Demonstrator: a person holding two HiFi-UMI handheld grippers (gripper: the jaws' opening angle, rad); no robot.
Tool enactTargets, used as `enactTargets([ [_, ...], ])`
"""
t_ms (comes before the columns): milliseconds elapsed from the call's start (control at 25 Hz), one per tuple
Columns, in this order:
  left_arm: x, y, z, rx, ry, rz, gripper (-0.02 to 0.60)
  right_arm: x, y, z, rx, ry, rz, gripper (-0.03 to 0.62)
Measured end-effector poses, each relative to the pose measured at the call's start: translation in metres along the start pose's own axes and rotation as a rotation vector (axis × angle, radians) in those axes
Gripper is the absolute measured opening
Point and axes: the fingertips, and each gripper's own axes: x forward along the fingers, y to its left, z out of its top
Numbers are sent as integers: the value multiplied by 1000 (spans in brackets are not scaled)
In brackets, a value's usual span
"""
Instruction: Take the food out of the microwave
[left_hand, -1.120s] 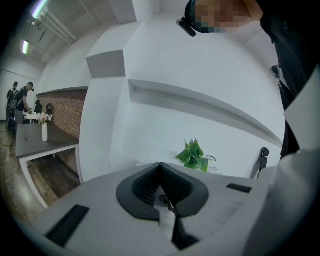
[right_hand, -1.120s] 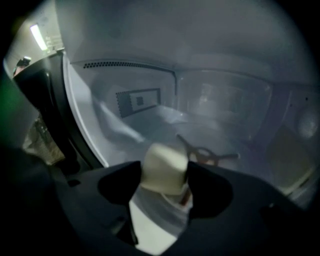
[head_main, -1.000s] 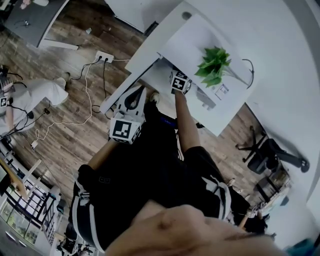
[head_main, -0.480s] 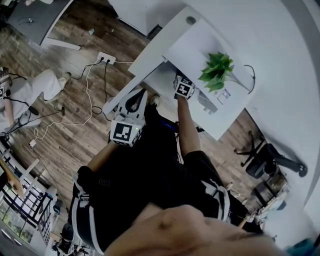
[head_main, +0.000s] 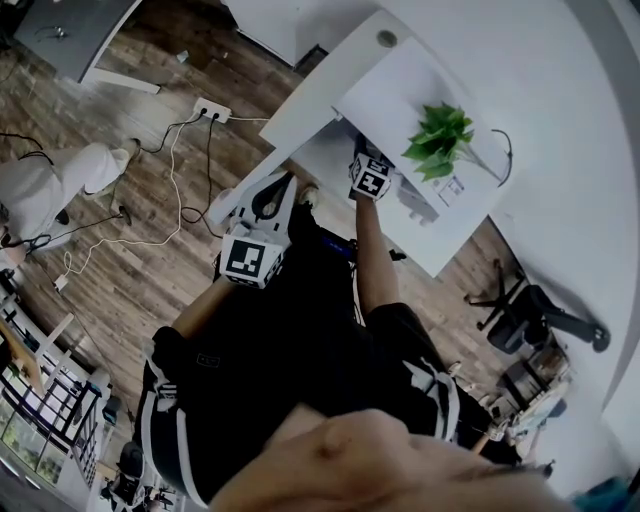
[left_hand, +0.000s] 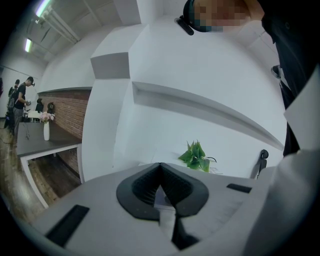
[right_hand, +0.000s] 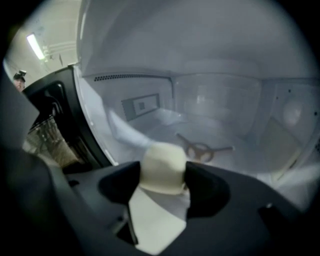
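Cream food (right_hand: 163, 165) between the right gripper (right_hand: 161, 176) fingers (right_hand: 119, 184).

My left tongs (left_hand: 161, 167) are closed tip to tip with nothing between them. I hold them low in front of my body on a bent left forearm (head_main: 198, 305), with the left marker cube (head_main: 250, 258) facing up. My right arm (head_main: 370, 255) reaches straight forward, nearly at full stretch, with the right marker cube (head_main: 372, 180) at its far end. The right tongs (right_hand: 164, 174) are clamped on a pale lump of food (right_hand: 161, 160), one jaw pressing each side.
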Motion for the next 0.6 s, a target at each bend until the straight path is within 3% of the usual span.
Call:
enactTargets([
  [600, -16, 10, 6, -8, -19, -47, 31, -31, 9, -4, 25, -21, -27, 293],
])
